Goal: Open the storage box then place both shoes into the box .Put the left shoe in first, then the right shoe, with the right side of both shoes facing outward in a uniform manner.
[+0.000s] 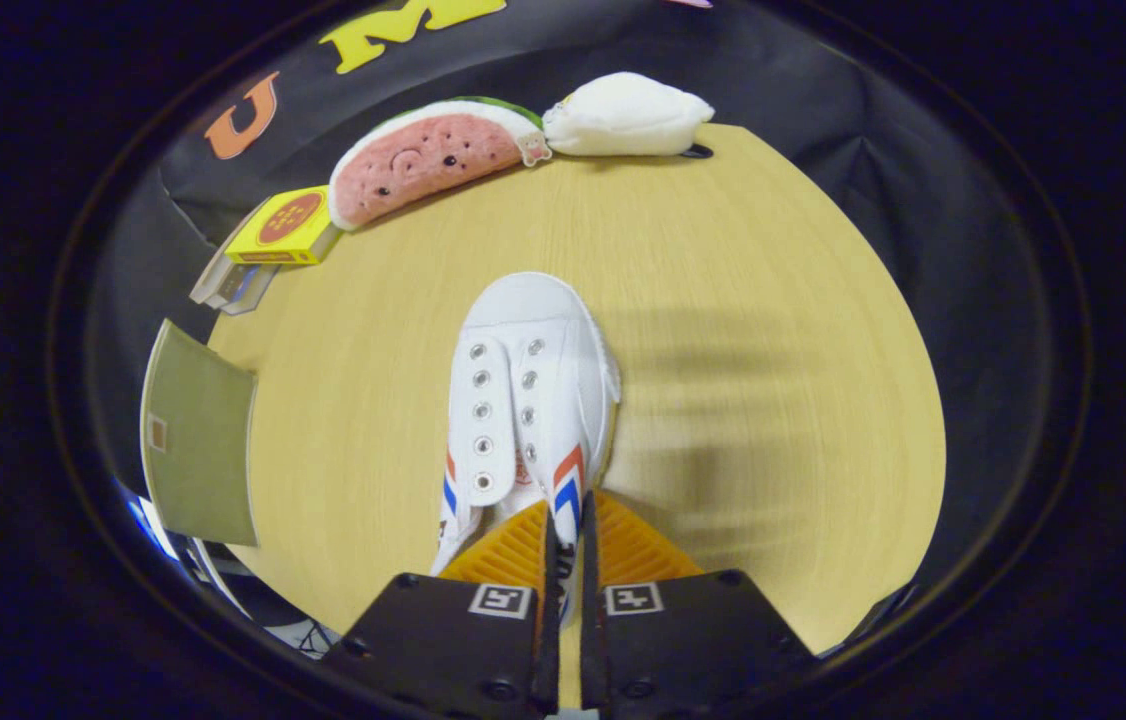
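On the pale wooden table (723, 300), the gripper (564, 530) pinches the right collar wall of the white canvas lace-less shoe (523, 390), toe pointing far; light, soft canvas probably sags, so the stiffer heel collar suits gripping.

Claw-mounted fisheye, angled steeply down along the claw (564, 520), close above the table (723, 300).

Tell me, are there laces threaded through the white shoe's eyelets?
No, the white shoe, pinched at its collar by the gripper, shows two rows of bare metal eyelets with no laces.
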Demonstrator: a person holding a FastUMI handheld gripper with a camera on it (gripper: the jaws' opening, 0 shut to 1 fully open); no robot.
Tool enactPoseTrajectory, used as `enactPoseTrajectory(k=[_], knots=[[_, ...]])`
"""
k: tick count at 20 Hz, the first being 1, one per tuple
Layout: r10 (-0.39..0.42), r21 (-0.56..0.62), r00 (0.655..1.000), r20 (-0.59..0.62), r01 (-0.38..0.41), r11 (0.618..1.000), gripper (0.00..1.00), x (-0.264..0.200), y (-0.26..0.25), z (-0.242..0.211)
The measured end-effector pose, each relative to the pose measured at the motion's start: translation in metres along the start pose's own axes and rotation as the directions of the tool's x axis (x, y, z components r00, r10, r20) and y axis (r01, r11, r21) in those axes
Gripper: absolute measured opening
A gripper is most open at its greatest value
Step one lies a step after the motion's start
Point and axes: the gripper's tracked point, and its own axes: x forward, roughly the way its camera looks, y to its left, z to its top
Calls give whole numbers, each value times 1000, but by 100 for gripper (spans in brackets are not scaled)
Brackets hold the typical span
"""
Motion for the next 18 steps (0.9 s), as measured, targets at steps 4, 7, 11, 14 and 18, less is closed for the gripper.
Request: enactPoseTrajectory(k=[4,7,11,14,18], knots=[[31,54,999,5,-32,998,6,-9,9,-1],[63,96,997,34,-66,993,6,-28,26,10],[64,70,993,104,-72,995,6,-61,67,5],[115,61,982,153,-125,990,6,-85,110,6],[147,42,972,181,-157,987,6,-84,172,8]])
